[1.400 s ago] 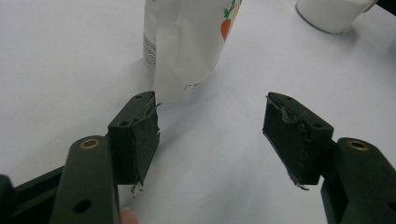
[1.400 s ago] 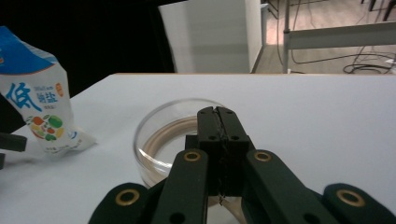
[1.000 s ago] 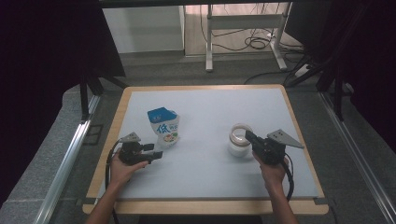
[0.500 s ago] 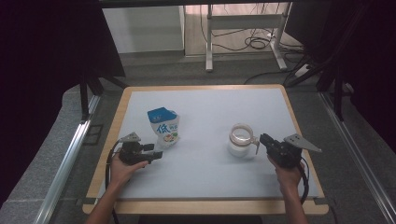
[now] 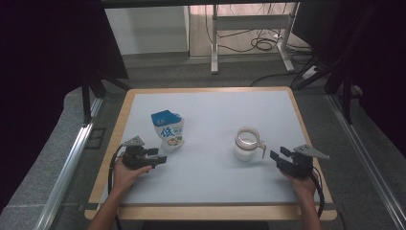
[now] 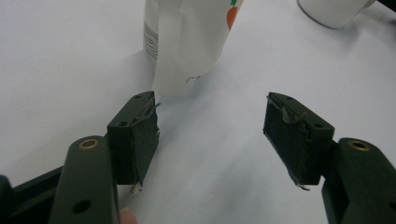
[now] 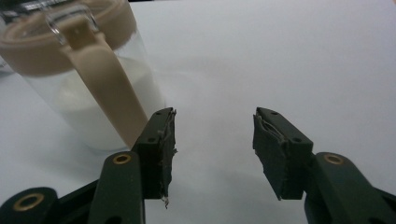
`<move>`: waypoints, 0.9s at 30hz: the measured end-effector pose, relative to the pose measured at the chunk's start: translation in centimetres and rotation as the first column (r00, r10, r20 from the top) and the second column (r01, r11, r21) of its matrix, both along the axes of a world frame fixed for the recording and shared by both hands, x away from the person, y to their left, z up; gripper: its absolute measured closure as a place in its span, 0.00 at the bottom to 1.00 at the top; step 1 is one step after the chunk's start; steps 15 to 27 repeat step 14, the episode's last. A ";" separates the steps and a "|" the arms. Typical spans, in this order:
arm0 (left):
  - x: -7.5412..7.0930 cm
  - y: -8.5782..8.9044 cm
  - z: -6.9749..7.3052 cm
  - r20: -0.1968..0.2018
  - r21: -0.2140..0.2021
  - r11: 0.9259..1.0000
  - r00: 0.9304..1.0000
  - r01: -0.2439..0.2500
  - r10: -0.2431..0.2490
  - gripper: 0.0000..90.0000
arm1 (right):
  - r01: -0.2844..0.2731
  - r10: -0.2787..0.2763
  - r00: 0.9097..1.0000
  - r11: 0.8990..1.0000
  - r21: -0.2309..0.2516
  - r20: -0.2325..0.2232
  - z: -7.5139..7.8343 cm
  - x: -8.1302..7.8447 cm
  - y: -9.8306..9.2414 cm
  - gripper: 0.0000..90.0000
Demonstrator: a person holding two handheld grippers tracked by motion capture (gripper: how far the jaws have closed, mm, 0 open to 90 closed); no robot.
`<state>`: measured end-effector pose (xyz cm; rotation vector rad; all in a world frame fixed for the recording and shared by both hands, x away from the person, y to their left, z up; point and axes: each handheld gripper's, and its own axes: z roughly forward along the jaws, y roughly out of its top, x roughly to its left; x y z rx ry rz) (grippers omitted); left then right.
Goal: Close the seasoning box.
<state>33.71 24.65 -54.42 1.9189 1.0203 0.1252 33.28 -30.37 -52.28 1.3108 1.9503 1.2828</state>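
right of centre, the jug (image 5: 248,144) stands part-filled and released; right gripper (image 5: 279,155), jaws just opening, empty. lower left, left gripper (image 5: 160,156) wide, pouch (image 5: 168,130) ungrasped.

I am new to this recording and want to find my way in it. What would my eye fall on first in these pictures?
First, the clear jug with a beige handle, holding something white, right of the middle of the white table. Next, the blue and white pouch standing left of the middle. The right gripper sits just right of the jug, its jaws just opened with nothing between them; the left gripper, also open, lies below the pouch.
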 end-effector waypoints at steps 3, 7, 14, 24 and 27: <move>0.0 -0.1 0.0 0.001 0.002 1.000 1.000 0.001 -0.001 0.39 | -0.004 0.004 1.000 1.000 0.002 0.003 0.0 0.0 -0.1 0.53; -0.1 -0.1 0.1 0.003 0.004 1.000 1.000 0.001 -0.001 0.39 | -0.011 0.011 1.000 1.000 0.000 0.003 0.0 0.0 0.0 0.52; 0.0 -0.2 0.0 0.004 0.007 1.000 1.000 0.001 -0.001 0.39 | -0.019 0.019 1.000 1.000 0.005 0.005 0.2 -0.1 0.0 0.48; 0.0 -0.2 0.0 0.004 0.007 1.000 1.000 0.001 -0.001 0.39 | -0.019 0.019 1.000 1.000 0.005 0.005 0.2 -0.1 0.0 0.48; 0.0 -0.2 0.0 0.004 0.007 1.000 1.000 0.001 -0.001 0.39 | -0.019 0.019 1.000 1.000 0.005 0.005 0.2 -0.1 0.0 0.48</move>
